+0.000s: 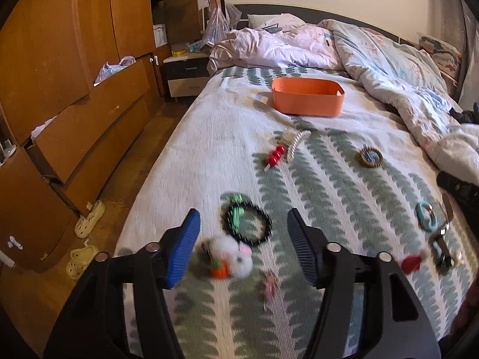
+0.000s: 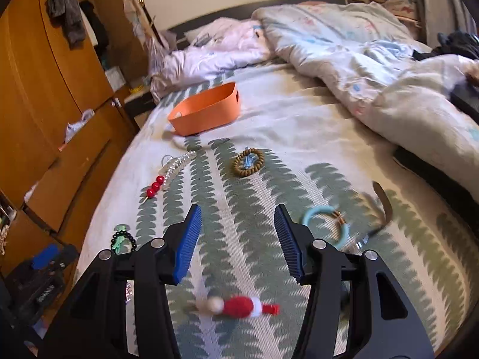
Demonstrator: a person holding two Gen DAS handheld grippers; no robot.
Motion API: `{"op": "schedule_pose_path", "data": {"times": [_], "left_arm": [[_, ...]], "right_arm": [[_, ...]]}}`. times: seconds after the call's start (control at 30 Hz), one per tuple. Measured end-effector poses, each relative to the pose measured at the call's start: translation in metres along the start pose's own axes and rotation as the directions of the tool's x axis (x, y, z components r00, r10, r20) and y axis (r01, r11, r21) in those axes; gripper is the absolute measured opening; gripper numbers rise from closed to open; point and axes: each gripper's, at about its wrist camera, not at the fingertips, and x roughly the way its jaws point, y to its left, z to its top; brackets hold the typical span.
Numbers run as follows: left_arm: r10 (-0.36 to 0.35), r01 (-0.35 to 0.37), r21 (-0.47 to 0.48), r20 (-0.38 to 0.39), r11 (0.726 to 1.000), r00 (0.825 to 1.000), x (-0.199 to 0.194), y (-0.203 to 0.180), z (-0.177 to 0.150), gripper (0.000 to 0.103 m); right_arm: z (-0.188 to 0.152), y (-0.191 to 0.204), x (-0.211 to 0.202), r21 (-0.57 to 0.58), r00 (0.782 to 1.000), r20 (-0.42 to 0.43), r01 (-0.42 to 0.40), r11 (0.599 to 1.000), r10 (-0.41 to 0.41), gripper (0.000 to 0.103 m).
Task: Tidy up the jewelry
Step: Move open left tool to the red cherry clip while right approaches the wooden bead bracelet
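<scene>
An orange bin (image 1: 307, 95) (image 2: 206, 112) stands on the bed's far part. Jewelry lies scattered on the bedspread: a black bead bracelet with a green clip (image 1: 247, 224) (image 2: 122, 240), a fluffy white charm (image 1: 232, 257), a red bead stick (image 1: 276, 154) (image 2: 155, 188), a pearl band (image 1: 296, 145) (image 2: 178, 163), a brown coil ring (image 1: 371, 157) (image 2: 248, 166), a light-blue bracelet (image 1: 426, 215) (image 2: 327, 223) and a red-and-white charm (image 2: 239, 306). My left gripper (image 1: 244, 227) is open above the black bracelet. My right gripper (image 2: 238, 221) is open and empty above the bedspread.
A rumpled duvet (image 1: 389, 59) covers the bed's far and right side. A wooden wardrobe with open drawers (image 1: 74, 104) stands left, with slippers (image 1: 89, 218) on the floor and a nightstand (image 1: 185, 74) beyond. A small pink piece (image 1: 271, 287) lies near the left gripper.
</scene>
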Motion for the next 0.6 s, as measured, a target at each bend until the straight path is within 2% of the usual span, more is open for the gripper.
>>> {"op": "schedule_pose_path", "data": {"times": [0.07,0.17,0.3,0.43,0.6], "left_arm": [[-0.025,0.025,-0.016,-0.028,1.0,0.999,0.008,0.007,0.016,0.068],[-0.053,0.051,-0.021,-0.069,0.998,0.996,0.027,0.012,0.04,0.068],[-0.024,0.026,0.022,-0.108,0.999,0.994,0.066,0.009,0.065,0.069],[-0.045,0.045,-0.005,-0.2,0.999,0.979,0.113,0.01,0.077,0.069],[-0.019,0.029,0.04,-0.226,0.999,0.974,0.148,-0.003,0.087,0.069]], "right_arm": [[0.013,0.001,0.019,0.008,0.998,-0.058,-0.005,1.0,0.006,0.054],[0.029,0.004,0.048,0.007,0.993,-0.117,0.014,1.0,-0.013,0.054],[0.05,0.003,0.081,0.015,0.987,-0.156,0.027,1.0,-0.024,0.054],[0.067,-0.001,0.111,0.021,0.982,-0.181,0.062,0.998,-0.057,0.054],[0.077,-0.011,0.144,0.041,0.97,-0.232,0.077,0.996,-0.065,0.054]]}}
